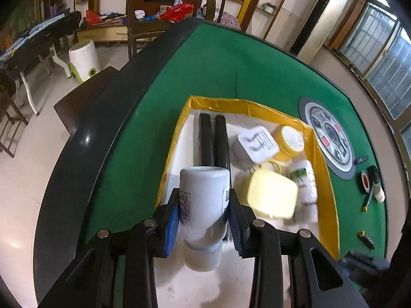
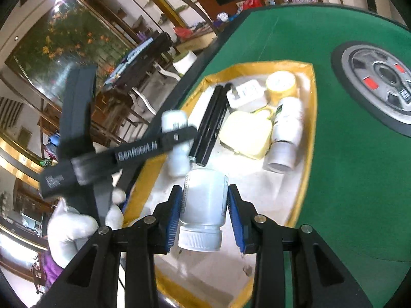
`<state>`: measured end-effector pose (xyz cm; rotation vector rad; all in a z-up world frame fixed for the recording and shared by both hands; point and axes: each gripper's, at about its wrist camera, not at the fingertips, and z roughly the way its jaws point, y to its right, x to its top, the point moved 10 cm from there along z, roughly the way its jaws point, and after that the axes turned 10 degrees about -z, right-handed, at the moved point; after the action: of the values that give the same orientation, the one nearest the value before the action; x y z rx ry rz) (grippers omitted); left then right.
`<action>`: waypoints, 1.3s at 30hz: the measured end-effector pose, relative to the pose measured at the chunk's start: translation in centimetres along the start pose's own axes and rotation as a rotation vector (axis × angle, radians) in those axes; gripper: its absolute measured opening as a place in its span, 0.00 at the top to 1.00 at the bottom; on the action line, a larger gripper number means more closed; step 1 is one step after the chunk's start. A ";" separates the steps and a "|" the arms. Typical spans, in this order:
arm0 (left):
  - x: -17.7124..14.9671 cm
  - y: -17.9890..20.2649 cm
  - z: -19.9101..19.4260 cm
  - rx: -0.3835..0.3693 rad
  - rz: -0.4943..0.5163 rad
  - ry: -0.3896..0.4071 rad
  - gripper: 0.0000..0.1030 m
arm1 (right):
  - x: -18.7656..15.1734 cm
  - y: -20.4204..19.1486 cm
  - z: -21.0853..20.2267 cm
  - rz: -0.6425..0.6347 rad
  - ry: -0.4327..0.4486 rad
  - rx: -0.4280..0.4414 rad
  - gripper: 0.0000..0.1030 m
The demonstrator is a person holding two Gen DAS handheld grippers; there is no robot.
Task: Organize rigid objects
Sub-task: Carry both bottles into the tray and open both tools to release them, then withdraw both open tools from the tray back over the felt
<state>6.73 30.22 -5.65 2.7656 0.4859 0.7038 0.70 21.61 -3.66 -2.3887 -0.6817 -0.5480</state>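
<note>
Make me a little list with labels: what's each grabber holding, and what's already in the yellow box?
left gripper: shut on a white bottle, cap toward the camera
right gripper: shut on another white bottle, cap toward the camera
yellow-edged box: on the green table
in the box: two black tubes, white charger, yellow round tin, pale yellow case, lying white bottle
</note>
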 end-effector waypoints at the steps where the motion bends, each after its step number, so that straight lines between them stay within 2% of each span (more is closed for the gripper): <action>1: 0.2 0.1 0.3 -0.010 0.002 -0.010 0.64 | 0.0 0.1 0.5 0.003 -0.009 -0.003 0.66; 3: 0.5 0.2 0.5 -0.015 0.003 -0.014 0.60 | 0.4 -0.1 1.0 -0.021 -0.014 -0.042 0.66; 7: 0.9 0.3 -0.7 -0.063 -0.020 0.009 0.44 | 0.9 -0.1 1.0 -0.037 -0.021 -0.068 0.66; 11: 1.4 0.6 -4.4 -0.119 -0.016 0.094 0.38 | 1.2 -0.5 1.5 -0.080 -0.027 -0.091 0.66; 13: 1.6 0.3 -6.7 -0.135 -0.027 0.154 0.26 | 1.1 -1.1 2.1 -0.117 -0.039 -0.111 0.65; 15: 1.6 0.0 -8.8 -0.129 -0.033 0.218 0.22 | 0.9 -1.4 2.6 -0.144 -0.037 -0.146 0.63; 17: 1.3 -0.1 -10.6 -0.124 -0.032 0.266 0.21 | 0.8 -1.4 2.3 -0.143 -0.021 -0.167 0.53; 21: 0.0 0.3 -12.6 -0.117 -0.038 0.319 0.21 | 1.0 -1.0 -0.2 -0.125 0.036 -0.161 0.46; 25: -1.8 3.4 -14.3 -0.169 0.003 0.361 0.21 | 0.5 0.7 -4.8 -0.095 0.141 -0.194 0.39; 27: -2.9 5.7 -15.1 -0.203 0.041 0.378 0.21 | -0.5 2.3 -7.9 -0.070 0.201 -0.241 0.36; 33: -6.5 11.2 -14.7 -0.278 0.067 0.341 0.19 | -5.1 9.0 -15.2 0.120 0.356 -0.359 0.27; 36: -8.8 13.5 -13.7 -0.289 0.069 0.308 0.19 | -7.5 12.1 -16.7 0.213 0.359 -0.368 0.27; 39: -11.2 16.1 -12.7 -0.274 0.117 0.275 0.19 | -9.2 14.2 -18.3 0.270 0.386 -0.374 0.27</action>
<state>-4.76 13.23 5.59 2.4670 0.2563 1.0986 -2.28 -3.01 -0.91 -2.5439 -0.0885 -1.0537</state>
